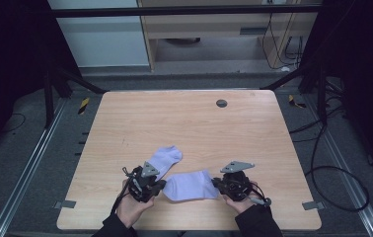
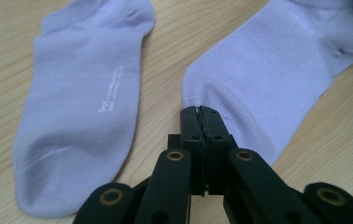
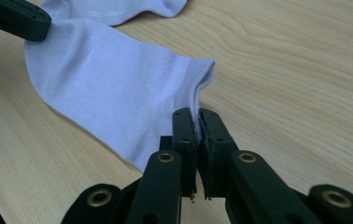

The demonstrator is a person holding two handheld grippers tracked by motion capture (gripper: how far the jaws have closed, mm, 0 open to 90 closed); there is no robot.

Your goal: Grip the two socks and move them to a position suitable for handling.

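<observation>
Table (image 1: pixel 125 113) — pale wood, my working surface. Two lilac ankle socks lie on it near my edge.

Far sock (image 1: pixel 167 157) — flat, angled, lettered sole up (image 2: pixel 79 107), untouched.

Near sock (image 1: pixel 190 185) — stretched between my two grippers, just beside the far one.

Left gripper (image 1: pixel 161 186) — jaws closed on the near sock's toe end (image 2: pixel 201 111).

Right gripper (image 1: pixel 216 183) — jaws pinched on the cuff edge (image 3: pixel 197 116).

Handling note — I judge pairing is in hand: I'd lift both ends level, keep the fabric taut without pulling, then lay it squarely over the far sock, heel to heel.
</observation>
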